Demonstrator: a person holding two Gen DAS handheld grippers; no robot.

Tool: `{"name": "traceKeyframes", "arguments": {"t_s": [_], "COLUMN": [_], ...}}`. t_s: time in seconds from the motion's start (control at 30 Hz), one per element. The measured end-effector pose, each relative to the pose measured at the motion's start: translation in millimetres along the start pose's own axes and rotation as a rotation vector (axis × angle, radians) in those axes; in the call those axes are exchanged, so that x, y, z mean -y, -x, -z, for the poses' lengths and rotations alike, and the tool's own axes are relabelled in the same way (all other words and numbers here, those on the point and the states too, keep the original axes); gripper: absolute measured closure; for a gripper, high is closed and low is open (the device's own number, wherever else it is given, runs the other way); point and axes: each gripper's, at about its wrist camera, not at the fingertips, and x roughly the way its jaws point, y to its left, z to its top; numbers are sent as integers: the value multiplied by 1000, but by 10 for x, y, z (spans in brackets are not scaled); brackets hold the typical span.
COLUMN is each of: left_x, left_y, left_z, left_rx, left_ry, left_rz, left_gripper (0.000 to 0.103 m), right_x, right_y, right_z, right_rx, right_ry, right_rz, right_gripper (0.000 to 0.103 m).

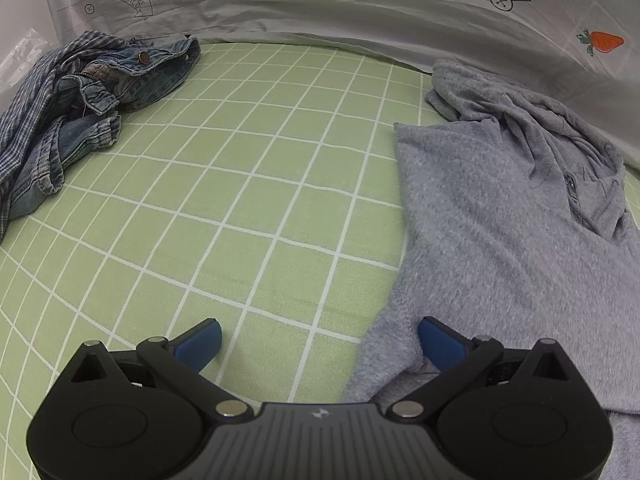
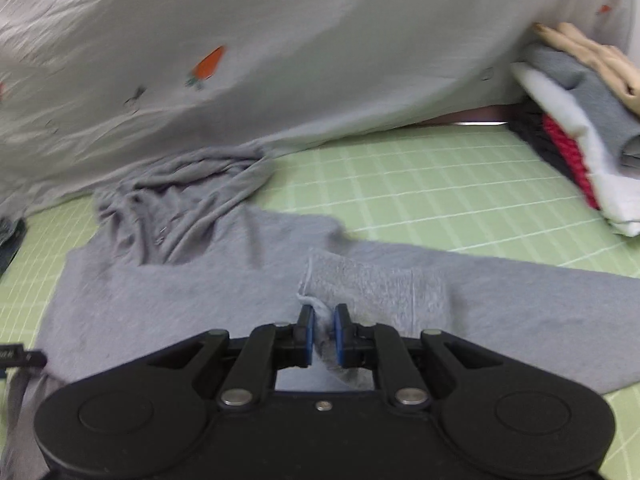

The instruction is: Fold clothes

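A grey zip-neck hoodie [image 1: 500, 240] lies spread on the green checked sheet [image 1: 240, 180], its hood bunched at the far end. My left gripper [image 1: 320, 340] stands wide open at the hoodie's left hem. Its right finger [image 1: 440, 344] rests against the grey cloth and the other finger is over bare sheet. In the right wrist view the hoodie [image 2: 180, 280] lies ahead, with one sleeve [image 2: 520, 300] stretched out to the right. My right gripper [image 2: 324, 328] is shut on that sleeve's cuff [image 2: 376, 284], which is folded back over the sleeve.
A crumpled heap of denim and plaid clothes [image 1: 80, 92] lies at the far left. A white cover printed with carrots [image 2: 280, 60] rises along the back. A stack of folded clothes [image 2: 580, 140] sits at the far right on the sheet [image 2: 440, 184].
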Motion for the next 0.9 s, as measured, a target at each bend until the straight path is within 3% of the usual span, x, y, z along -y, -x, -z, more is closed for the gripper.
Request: {"name": "traceKeyframes", "arguments": {"t_s": [0.07,0.13,0.23,0.33,0.5,0.7,0.9], "left_x": [-5,-14,-41,-35,215,653,1223], "left_y": [1,3,53,221,579,862,883], "left_z": [-1,-8,-12,-16,42,205,335], "left_rx": [0,-2,-4,14,80,118,123], "left_ry": [-1,-5,-13,-14,-121,-172,-226], "left_rz": [1,9,24,15,17,101,152], "left_gripper": [0,0,0,0,0,0,0], "right_x": [-132,-211,-119,69,433,811,1210], "right_y": [-8,39,238,471,840,1099,1129], "right_z": [41,66,54,105,351,630,748], "right_rx": [-21,-19,28,80,133,131,99], "right_ry": [44,69,34,-13,-121,-195,-224], "right_rz": [-27,-41,20,92,227,298,363], "right_gripper": [82,66,33,7,0,0,0]}}
